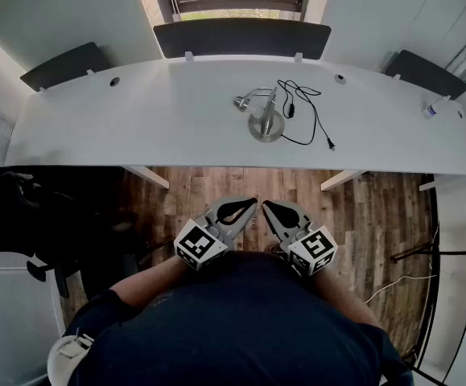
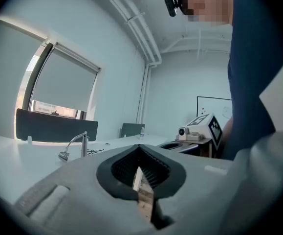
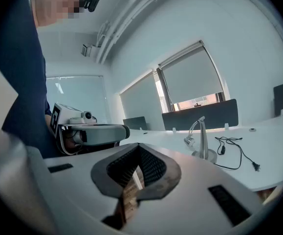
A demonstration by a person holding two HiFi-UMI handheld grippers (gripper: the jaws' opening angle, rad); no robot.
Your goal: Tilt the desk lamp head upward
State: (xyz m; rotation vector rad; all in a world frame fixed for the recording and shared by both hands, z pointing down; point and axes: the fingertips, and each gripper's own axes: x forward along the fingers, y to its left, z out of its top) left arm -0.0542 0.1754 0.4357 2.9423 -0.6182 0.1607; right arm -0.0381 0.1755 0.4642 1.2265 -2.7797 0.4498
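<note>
The left gripper (image 1: pixel 251 203) and right gripper (image 1: pixel 268 206) are clenched empty, side by side, short of the near edge of the worktop (image 1: pixel 136 127). The desk lamp (image 1: pixel 265 121) stands mid-worktop, nearer its far edge, head drooping.

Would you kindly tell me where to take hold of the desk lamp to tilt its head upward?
Probably the small lamp head itself, approached from the left: it droops at the end of the curved neck, left of the upright post, and the cord trails off right.
</note>
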